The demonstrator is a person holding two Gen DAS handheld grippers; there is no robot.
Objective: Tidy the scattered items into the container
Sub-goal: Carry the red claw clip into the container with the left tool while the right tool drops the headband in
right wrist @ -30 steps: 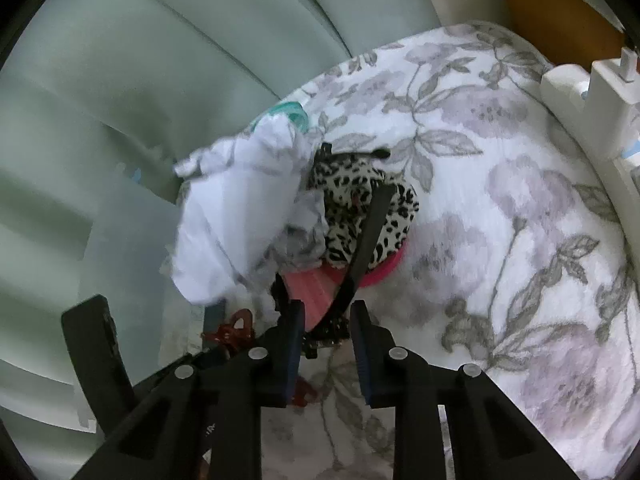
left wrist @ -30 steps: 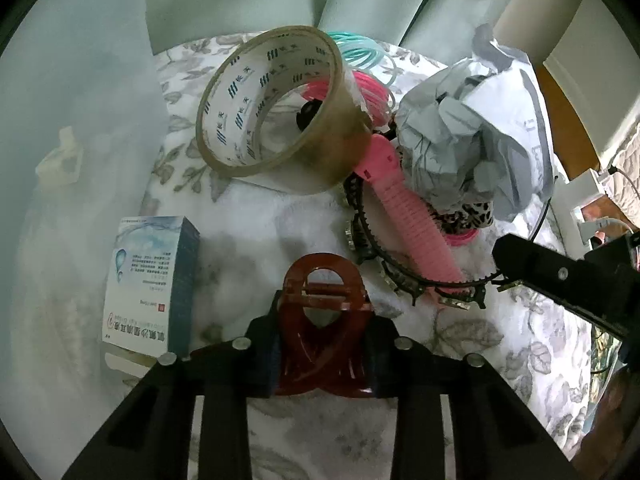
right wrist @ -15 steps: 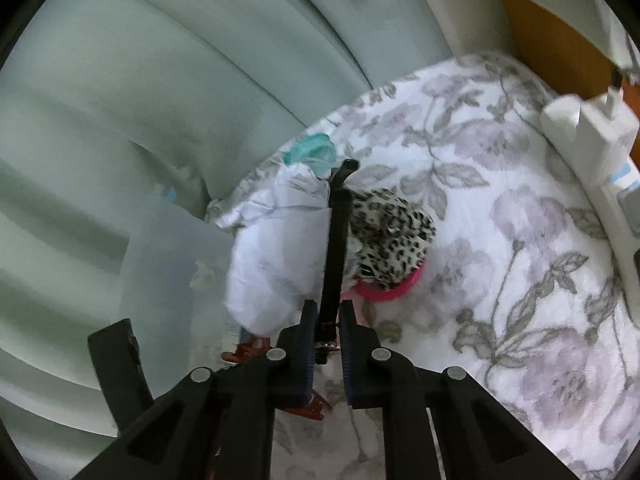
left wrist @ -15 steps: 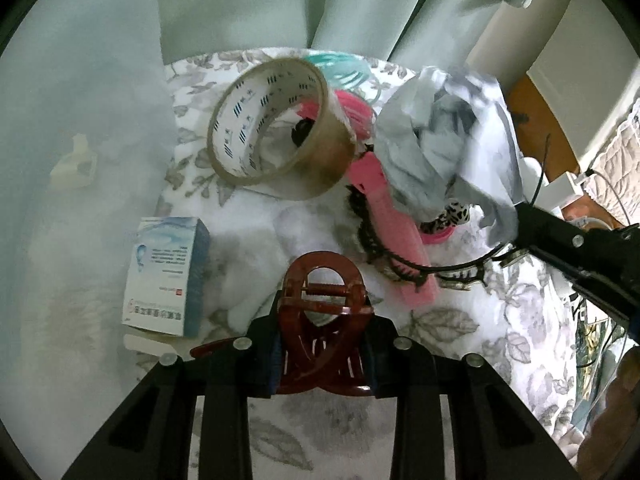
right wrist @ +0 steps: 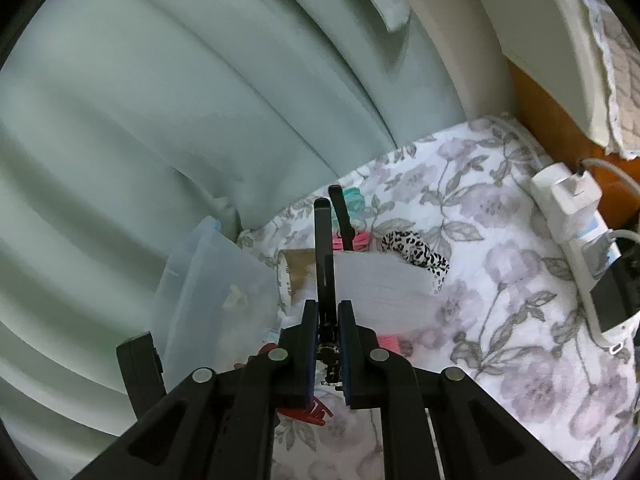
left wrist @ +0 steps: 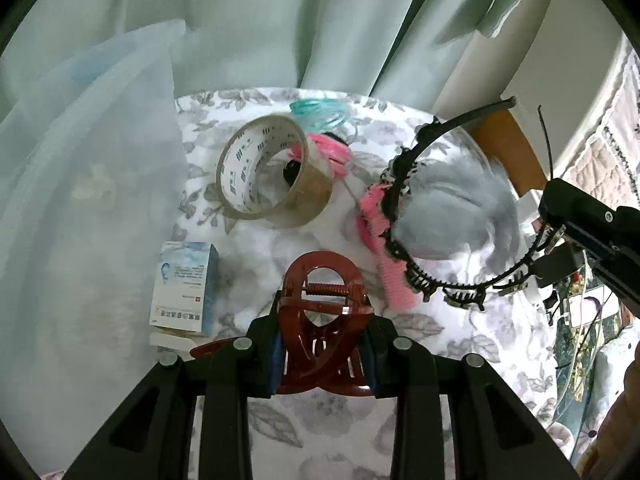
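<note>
**Both claws loaded above the floral counter**

The left claw clenched a brown hair clip at six o'clock in its own view, which alone showed the tape roll at eleven o'clock and a small blue box at nine. The right claw gripped a black toothed headband rising toward twelve. Only the right view showed the clear container at ten o'clock and a white power strip at three.
</note>
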